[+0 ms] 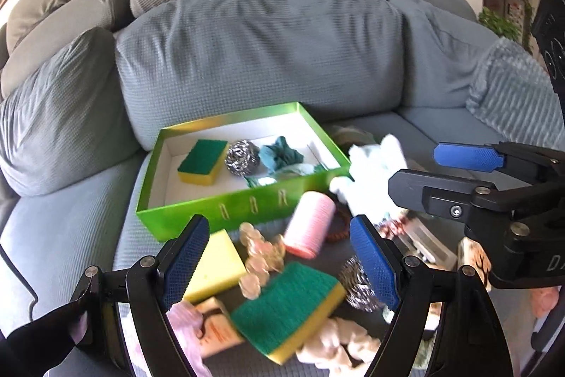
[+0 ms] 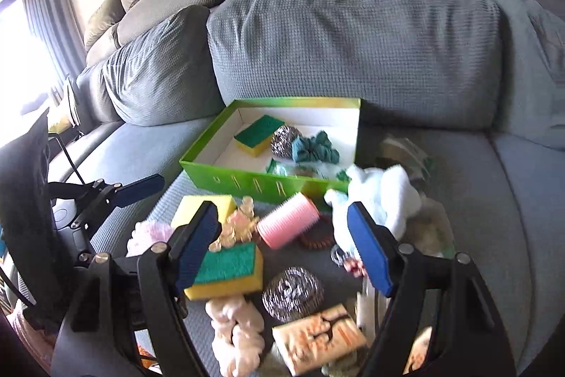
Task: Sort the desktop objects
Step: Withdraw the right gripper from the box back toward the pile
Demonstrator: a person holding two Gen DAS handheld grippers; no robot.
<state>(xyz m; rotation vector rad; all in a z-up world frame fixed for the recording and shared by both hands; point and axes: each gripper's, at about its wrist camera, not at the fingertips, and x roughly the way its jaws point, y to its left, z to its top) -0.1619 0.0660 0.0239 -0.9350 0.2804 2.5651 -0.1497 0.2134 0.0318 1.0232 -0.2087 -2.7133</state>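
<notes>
A green box lies on the sofa seat and holds a sponge, a steel scourer and a teal scrunchie. In front of it is a heap: a green-topped sponge, a yellow sponge, a pink hair roller, a steel scourer and a white cloth. My left gripper hangs open above the heap, nothing between its pads. My right gripper is open too, also empty.
Grey sofa back cushions rise right behind the box. A cream scrunchie, a small printed pack and a brown hair coil lie in the heap. Bare seat fabric stretches left of the box. A pale throw lies at right.
</notes>
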